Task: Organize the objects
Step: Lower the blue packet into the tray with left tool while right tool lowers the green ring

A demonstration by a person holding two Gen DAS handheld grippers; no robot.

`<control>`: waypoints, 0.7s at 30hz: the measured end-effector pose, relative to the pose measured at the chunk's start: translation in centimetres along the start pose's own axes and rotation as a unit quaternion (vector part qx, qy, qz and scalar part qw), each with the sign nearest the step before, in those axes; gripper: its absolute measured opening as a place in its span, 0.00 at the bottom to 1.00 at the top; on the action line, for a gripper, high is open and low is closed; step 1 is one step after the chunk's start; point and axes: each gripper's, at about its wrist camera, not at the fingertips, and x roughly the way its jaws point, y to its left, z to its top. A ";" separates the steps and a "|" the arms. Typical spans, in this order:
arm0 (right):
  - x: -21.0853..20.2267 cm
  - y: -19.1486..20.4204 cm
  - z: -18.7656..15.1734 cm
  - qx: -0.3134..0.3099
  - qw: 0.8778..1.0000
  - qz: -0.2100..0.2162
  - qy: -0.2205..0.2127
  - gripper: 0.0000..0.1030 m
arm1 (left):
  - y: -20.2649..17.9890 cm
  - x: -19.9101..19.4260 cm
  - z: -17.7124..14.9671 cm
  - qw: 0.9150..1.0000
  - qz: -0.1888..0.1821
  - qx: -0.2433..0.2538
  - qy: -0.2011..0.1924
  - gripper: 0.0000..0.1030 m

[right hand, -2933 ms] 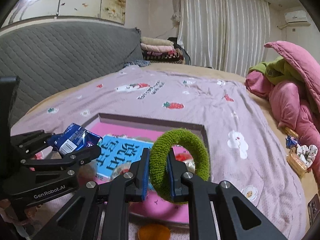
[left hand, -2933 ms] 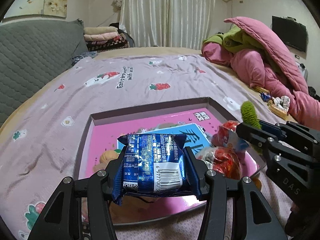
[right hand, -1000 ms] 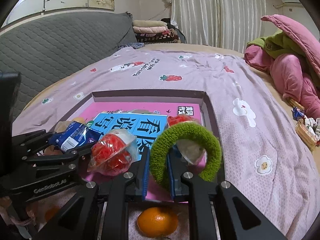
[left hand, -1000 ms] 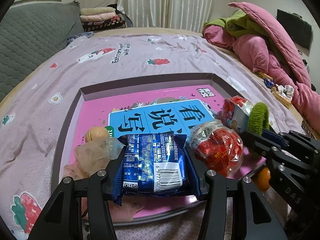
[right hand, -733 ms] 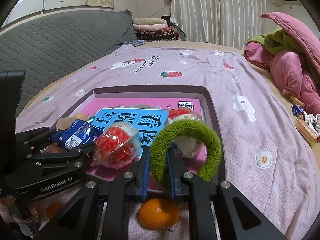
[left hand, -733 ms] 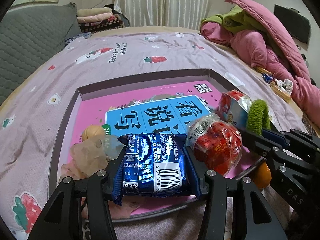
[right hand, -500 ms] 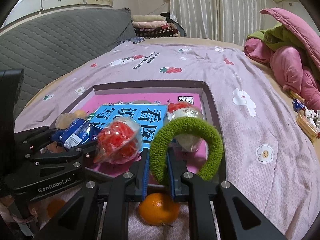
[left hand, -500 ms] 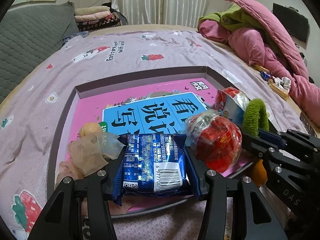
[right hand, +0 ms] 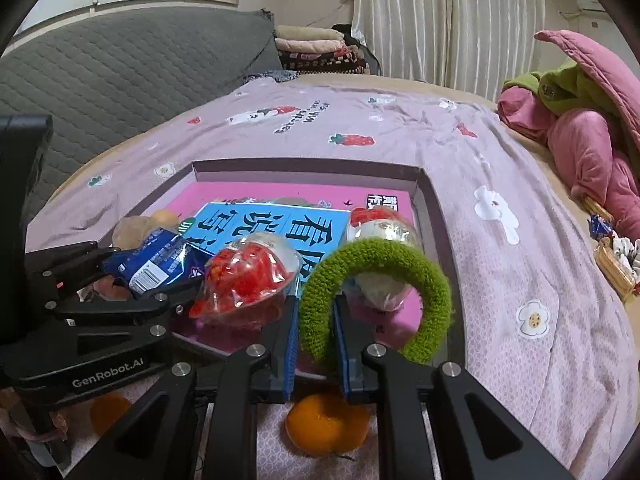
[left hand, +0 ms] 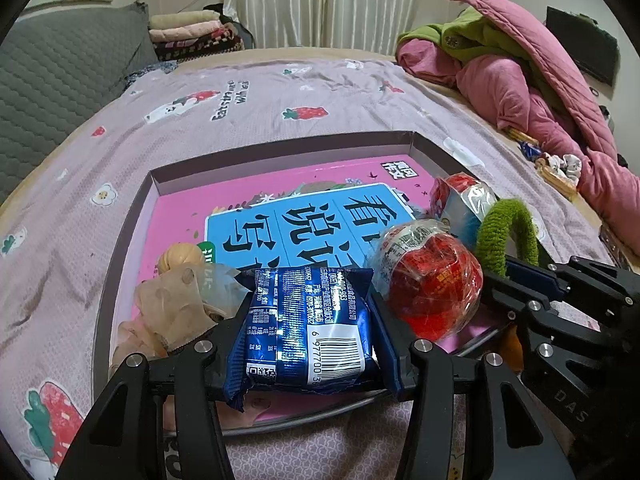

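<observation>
My left gripper is shut on a blue snack packet, held over the near edge of a shallow purple-rimmed box with a pink and blue book inside. My right gripper is shut on a green fuzzy hair ring, over the box's near right corner. In the box lie a red candy bag, a red and white wrapped snack, a beige cloth piece and a small tan ball. The packet also shows in the right wrist view.
The box lies on a lilac bedsheet with strawberry prints. Two oranges lie on the sheet near the box's front edge. Pink and green quilts pile at the right, a grey headboard at the left.
Both grippers have drawn slightly back and up from the box, still holding the packet and the ring. The box contents have not moved.
</observation>
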 end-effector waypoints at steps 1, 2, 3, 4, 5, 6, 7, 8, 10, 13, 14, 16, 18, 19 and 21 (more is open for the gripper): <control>-0.1 0.0 0.0 0.000 1.000 0.001 -0.001 0.16 | 0.0 0.0 -0.1 1.000 -0.001 0.001 0.001 0.53; -0.2 -0.1 -0.1 0.002 1.000 0.002 0.000 0.16 | 0.0 0.0 -0.1 1.000 -0.001 0.001 0.002 0.53; -0.2 -0.1 -0.2 0.005 1.000 0.004 0.000 0.16 | 0.0 0.0 -0.1 1.000 -0.001 0.000 0.002 0.53; -0.3 -0.3 -0.2 0.009 1.000 0.007 0.001 0.17 | 0.0 0.0 -0.1 1.000 -0.001 0.000 0.003 0.53; -0.3 -0.4 -0.2 0.014 1.000 0.009 0.003 0.19 | 0.0 0.0 -0.1 1.000 -0.001 0.000 0.003 0.53; -0.4 -0.5 -0.2 0.018 1.000 0.010 0.003 0.21 | 0.1 0.0 0.0 1.000 -0.001 0.000 0.003 0.53; -0.5 -0.6 -0.3 0.021 1.000 0.012 0.003 0.21 | 0.1 0.0 0.0 1.000 -0.002 0.000 0.003 0.53; -0.6 -0.7 -0.3 0.023 1.000 0.013 0.004 0.23 | 0.1 0.0 0.0 1.000 -0.002 0.000 0.004 0.53; -0.7 -0.7 -0.3 0.024 1.000 0.013 0.004 0.25 | 0.2 0.0 0.0 1.000 -0.005 -0.002 0.006 0.53; -1.0 -0.8 -0.4 0.026 1.000 0.014 0.003 0.30 | 0.2 -0.1 0.0 1.000 -0.007 -0.002 0.007 0.53; -1.2 -0.9 -0.4 0.026 1.000 0.015 0.003 0.31 | 0.2 -0.1 0.0 1.000 -0.007 -0.002 0.007 0.53; -1.4 -1.0 -0.4 0.028 0.999 0.018 0.003 0.33 | 0.1 -0.1 0.0 1.000 -0.009 -0.001 0.008 0.53; -1.6 -1.0 -0.4 0.030 0.999 0.018 0.003 0.34 | 0.1 -0.2 0.1 1.000 -0.009 0.000 0.008 0.53; -1.7 -1.1 -0.5 0.031 0.999 0.018 0.003 0.34 | 0.1 -0.2 0.1 1.000 -0.009 -0.001 0.008 0.53; -1.7 -1.1 -0.4 0.034 0.999 0.017 0.004 0.34 | 0.1 -0.3 0.0 1.000 -0.011 -0.001 0.008 0.53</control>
